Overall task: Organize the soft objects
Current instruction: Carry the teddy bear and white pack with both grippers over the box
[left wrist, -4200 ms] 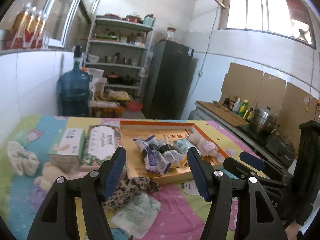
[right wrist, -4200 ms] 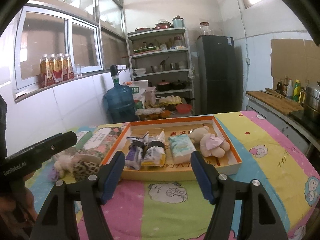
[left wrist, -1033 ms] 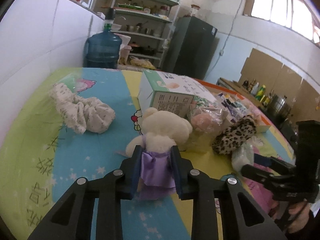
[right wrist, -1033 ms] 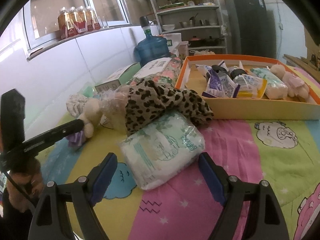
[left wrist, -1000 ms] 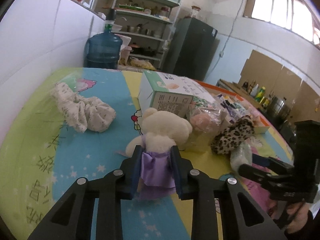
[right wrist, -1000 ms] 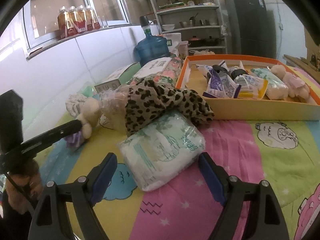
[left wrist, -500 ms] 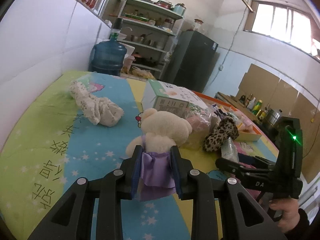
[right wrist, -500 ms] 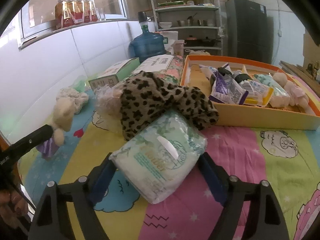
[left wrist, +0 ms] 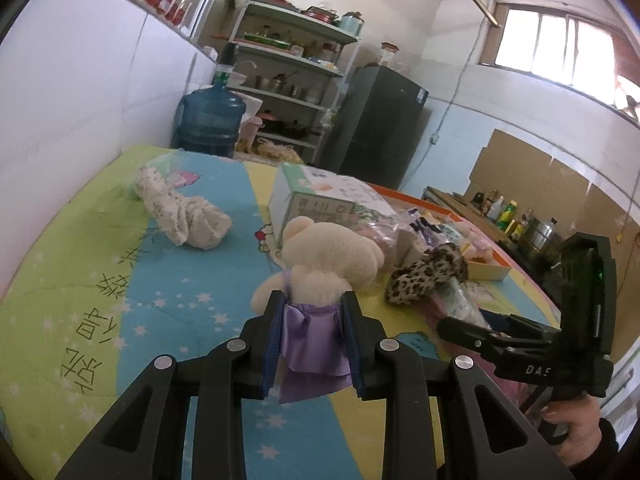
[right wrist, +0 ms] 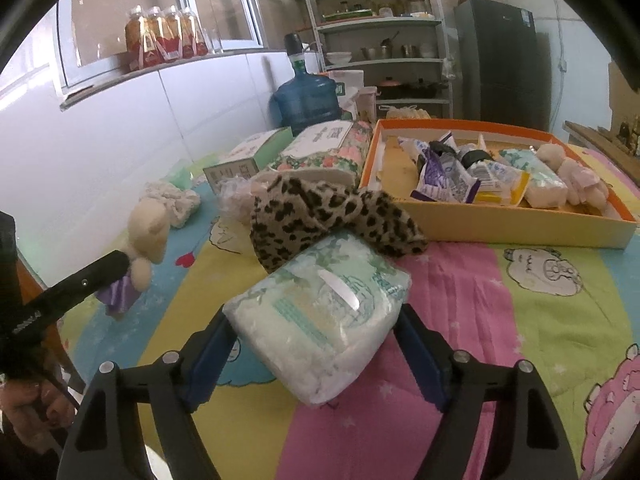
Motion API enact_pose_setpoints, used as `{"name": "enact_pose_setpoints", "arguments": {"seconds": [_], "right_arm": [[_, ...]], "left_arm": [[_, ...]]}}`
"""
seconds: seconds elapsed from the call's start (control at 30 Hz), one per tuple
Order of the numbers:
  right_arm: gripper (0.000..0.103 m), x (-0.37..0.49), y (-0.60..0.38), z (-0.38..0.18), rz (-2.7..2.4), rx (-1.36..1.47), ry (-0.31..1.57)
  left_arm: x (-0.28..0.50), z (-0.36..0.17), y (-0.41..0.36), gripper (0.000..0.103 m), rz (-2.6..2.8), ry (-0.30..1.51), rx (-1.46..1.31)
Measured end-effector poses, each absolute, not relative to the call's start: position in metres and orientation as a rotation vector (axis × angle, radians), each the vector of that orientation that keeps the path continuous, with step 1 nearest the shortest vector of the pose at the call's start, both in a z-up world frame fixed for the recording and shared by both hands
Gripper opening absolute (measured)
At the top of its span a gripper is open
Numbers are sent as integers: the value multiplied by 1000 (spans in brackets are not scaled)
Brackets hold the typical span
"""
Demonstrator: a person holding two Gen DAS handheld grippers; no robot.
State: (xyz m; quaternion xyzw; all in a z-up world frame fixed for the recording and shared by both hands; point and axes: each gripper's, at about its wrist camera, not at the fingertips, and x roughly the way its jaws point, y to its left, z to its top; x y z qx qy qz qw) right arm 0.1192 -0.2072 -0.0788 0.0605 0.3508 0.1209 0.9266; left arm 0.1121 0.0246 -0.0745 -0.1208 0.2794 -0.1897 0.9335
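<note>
My left gripper (left wrist: 312,300) is shut on the purple dress of a cream teddy bear (left wrist: 328,252) and holds it just above the colourful quilt (left wrist: 140,300). In the right wrist view the same bear (right wrist: 148,224) hangs at the far left. My right gripper (right wrist: 314,340) has its jaws closing around a white-green soft tissue pack (right wrist: 320,300), with both blue pads against its sides. A leopard-print cloth (right wrist: 328,216) lies on the pack's far end. The orange tray (right wrist: 520,232) behind it holds sachets, a tissue pack and a small plush.
A crumpled white cloth (left wrist: 184,216) lies to the left on the quilt. A green-white box (left wrist: 320,196), a floral tissue pack (right wrist: 332,152) and a clear bag (right wrist: 236,196) crowd the tray's left side. A wall runs along the left; a water jug (right wrist: 308,104) stands behind.
The right gripper moved forward over the tissue pack and its jaws narrowed onto it. The left gripper carried the bear back from the boxes, still shut on it.
</note>
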Motion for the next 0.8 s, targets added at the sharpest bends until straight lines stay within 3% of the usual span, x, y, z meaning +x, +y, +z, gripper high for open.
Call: {"name": "enact_pose_setpoints", "arguments": {"seconds": [0.37,0.8], "right_arm": [[72,89,-226,-65,255,127,668],[70,65,-260,-54,234,179,603]], "left_arm": [[95,-55,3,29,-432,531,-200],[83,-39,-22,29,-472,514,-155]]}}
